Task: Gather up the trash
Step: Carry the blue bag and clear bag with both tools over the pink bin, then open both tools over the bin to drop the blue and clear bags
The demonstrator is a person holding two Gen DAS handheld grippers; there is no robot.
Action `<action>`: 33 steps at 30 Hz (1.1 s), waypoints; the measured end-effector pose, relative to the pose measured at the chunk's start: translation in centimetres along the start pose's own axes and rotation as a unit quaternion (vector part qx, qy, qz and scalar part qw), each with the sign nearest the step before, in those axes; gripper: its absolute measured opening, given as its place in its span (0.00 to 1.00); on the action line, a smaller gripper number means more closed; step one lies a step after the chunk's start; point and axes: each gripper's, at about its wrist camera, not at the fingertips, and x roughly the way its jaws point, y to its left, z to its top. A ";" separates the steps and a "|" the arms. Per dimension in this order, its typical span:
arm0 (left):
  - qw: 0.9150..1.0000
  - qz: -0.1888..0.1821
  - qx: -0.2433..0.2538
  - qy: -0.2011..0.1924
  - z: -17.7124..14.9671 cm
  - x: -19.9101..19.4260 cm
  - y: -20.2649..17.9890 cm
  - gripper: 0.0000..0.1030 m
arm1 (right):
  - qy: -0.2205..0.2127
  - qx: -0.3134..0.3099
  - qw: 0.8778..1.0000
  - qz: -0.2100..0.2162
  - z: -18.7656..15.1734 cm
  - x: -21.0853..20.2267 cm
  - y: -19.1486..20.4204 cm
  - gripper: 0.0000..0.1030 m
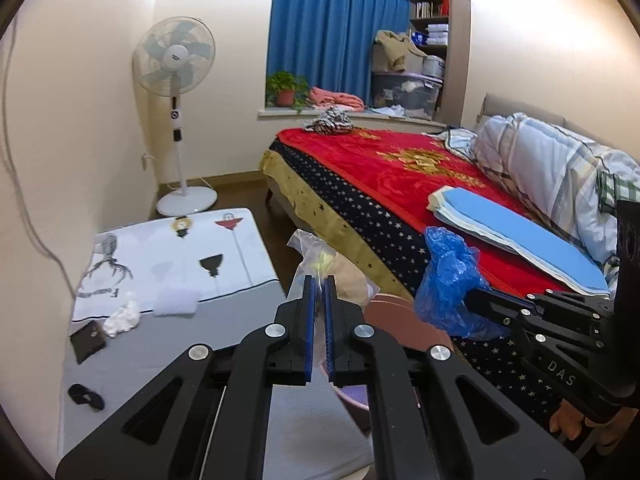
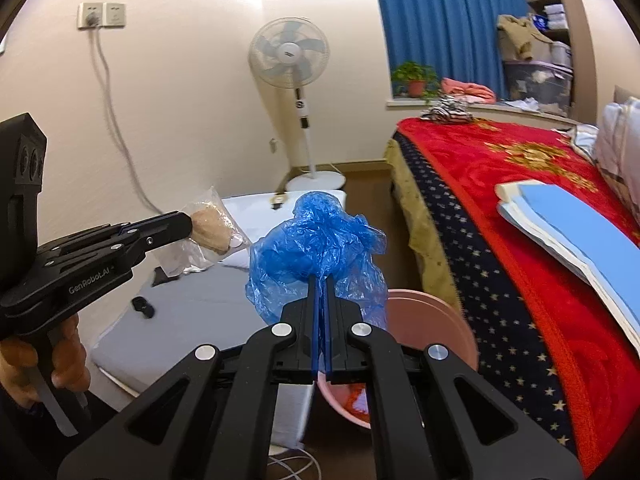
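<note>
Room: bedroom with a bed (image 1: 400, 184), a standing fan (image 1: 176, 80) at 11 o'clock, blue curtain (image 1: 328, 28).
Surface: grey low table (image 1: 168, 344).
Left gripper (image 1: 319, 280): clamped shut on one clear plastic bag (image 1: 316, 256).
Right gripper (image 2: 321, 280): clamped shut on one blue plastic bag (image 2: 316, 240), above the pink bin (image 2: 432, 320).
Table count: one crumpled tissue (image 1: 122, 318), one white pad (image 1: 176, 300).

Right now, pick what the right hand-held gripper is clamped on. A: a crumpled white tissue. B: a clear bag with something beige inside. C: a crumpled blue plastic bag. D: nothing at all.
C: the right hand-held gripper has its jaws closed on the crumpled blue plastic bag, which bunches up above them; the clear bag is in the left hand-held gripper instead.
</note>
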 end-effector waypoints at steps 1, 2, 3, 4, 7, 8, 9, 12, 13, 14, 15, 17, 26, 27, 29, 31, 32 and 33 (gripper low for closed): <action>1.000 -0.002 -0.001 0.003 0.0 0.3 -0.3 0.04 | 0.002 0.002 1.000 -0.005 -0.1 0.2 -0.5 0.02; 1.000 -0.003 -0.001 0.006 0.0 0.8 -0.6 0.04 | 0.004 0.004 1.000 -0.009 0.0 0.5 -0.8 0.02; 1.000 -0.004 0.000 0.008 0.0 1.3 -0.8 0.04 | 0.007 0.008 1.000 -0.014 0.0 0.8 -1.4 0.02; 1.000 -0.006 0.001 0.010 0.0 1.8 -1.2 0.04 | 0.010 0.010 1.000 -0.020 -0.1 1.1 -2.0 0.02; 1.000 -0.013 0.003 0.022 -0.1 3.8 -2.0 0.04 | 0.022 0.014 0.999 -0.038 -0.1 2.2 -3.2 0.02; 1.000 -0.015 0.004 0.025 -0.1 4.3 -2.2 0.04 | 0.028 0.017 0.999 -0.043 -0.2 2.7 -3.7 0.02; 0.999 -0.019 0.004 0.032 -0.2 5.3 -2.5 0.04 | 0.035 0.019 0.998 -0.047 -0.2 3.2 -4.2 0.02; 0.999 -0.024 0.011 0.044 -0.7 7.2 -3.1 0.04 | 0.053 0.022 0.997 -0.055 -0.3 4.5 -4.9 0.02; 0.998 -0.027 0.012 0.050 -1.0 7.9 -3.2 0.04 | 0.059 0.020 0.996 -0.060 -0.3 5.1 -5.2 0.02; 0.998 -0.030 0.011 0.055 -1.2 8.5 -3.2 0.04 | 0.064 0.019 0.996 -0.062 -0.3 5.6 -5.3 0.02; 0.998 -0.034 0.010 0.060 -1.5 9.2 -3.3 0.04 | 0.073 0.020 0.995 -0.063 -0.4 6.4 -5.7 0.02; 0.997 -0.037 0.011 0.071 -1.9 10.6 -3.4 0.04 | 0.082 0.020 0.994 -0.071 -0.5 7.2 -6.1 0.02; 0.995 -0.042 0.014 0.089 -2.3 14.6 -5.2 0.05 | 0.116 0.039 0.988 -0.091 -0.9 10.2 -8.3 0.02; 0.995 -0.041 0.015 0.093 -2.4 15.1 -5.4 0.05 | 0.117 0.036 0.988 -0.096 -1.0 10.4 -8.4 0.03; 0.994 -0.038 0.015 0.097 -2.7 15.6 -5.4 0.05 | 0.120 0.036 0.987 -0.104 -1.0 10.7 -8.9 0.03; 0.994 -0.032 0.007 0.102 -2.8 16.3 -5.2 0.05 | 0.122 0.044 0.985 -0.116 -1.0 11.0 -9.7 0.04; 0.994 -0.027 0.001 0.106 -2.8 16.6 -5.0 0.05 | 0.123 0.048 0.984 -0.118 -1.0 11.1 -9.9 0.06; 0.994 -0.023 -0.006 0.106 -2.9 16.9 -4.8 0.05 | 0.126 0.054 0.983 -0.121 -1.0 11.2 -10.2 0.07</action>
